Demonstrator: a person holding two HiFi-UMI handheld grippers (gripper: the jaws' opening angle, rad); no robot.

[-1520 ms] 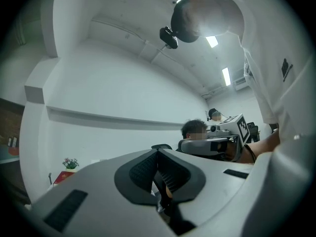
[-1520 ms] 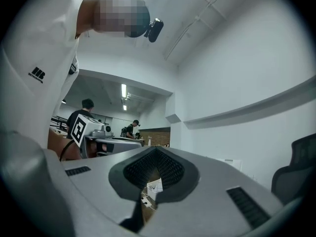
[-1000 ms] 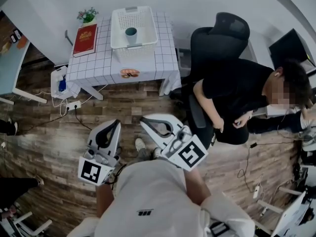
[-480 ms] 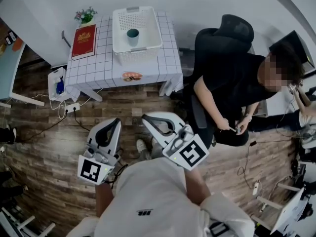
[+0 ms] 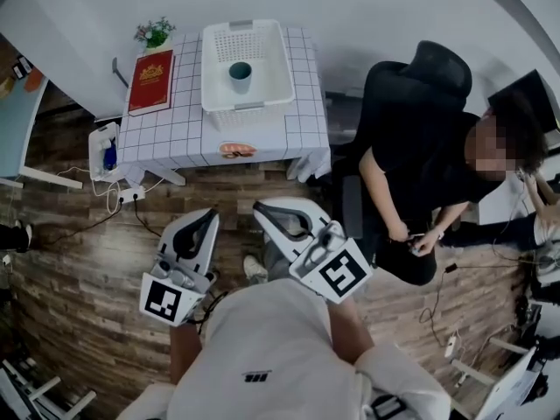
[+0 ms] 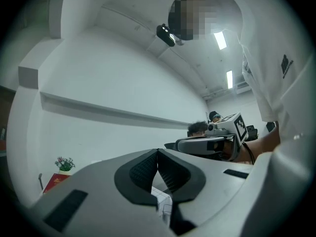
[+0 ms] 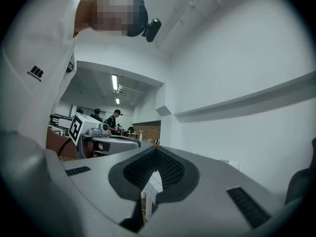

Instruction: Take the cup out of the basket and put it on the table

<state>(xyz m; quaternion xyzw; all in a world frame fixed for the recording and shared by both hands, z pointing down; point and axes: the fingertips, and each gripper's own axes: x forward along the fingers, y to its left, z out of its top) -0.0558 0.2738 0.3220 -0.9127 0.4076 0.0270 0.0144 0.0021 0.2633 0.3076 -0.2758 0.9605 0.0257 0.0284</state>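
Note:
A teal cup (image 5: 240, 75) stands upright inside a white basket (image 5: 219, 77) on a table with a checked cloth (image 5: 175, 129) at the far side of the room. Both grippers are held level over the wooden floor, well short of the table. My left gripper (image 5: 212, 213) is shut with nothing in it, and its pads (image 6: 148, 169) meet at the tip. My right gripper (image 5: 259, 206) is shut and empty too, its pads (image 7: 165, 169) touching. A strip of the checked cloth (image 7: 153, 184) shows under the right jaws.
A red book (image 5: 150, 81) and a small potted plant (image 5: 154, 33) lie left of the basket. A seated person in black (image 5: 424, 169) on an office chair (image 5: 437, 68) is right of the table. A white box (image 5: 103, 147) and cables (image 5: 131, 195) sit on the floor at the table's left.
The table with basket and cup has drawn nearer in the head view as both grippers were carried towards it. The seated person has shifted. Both grippers stayed shut.

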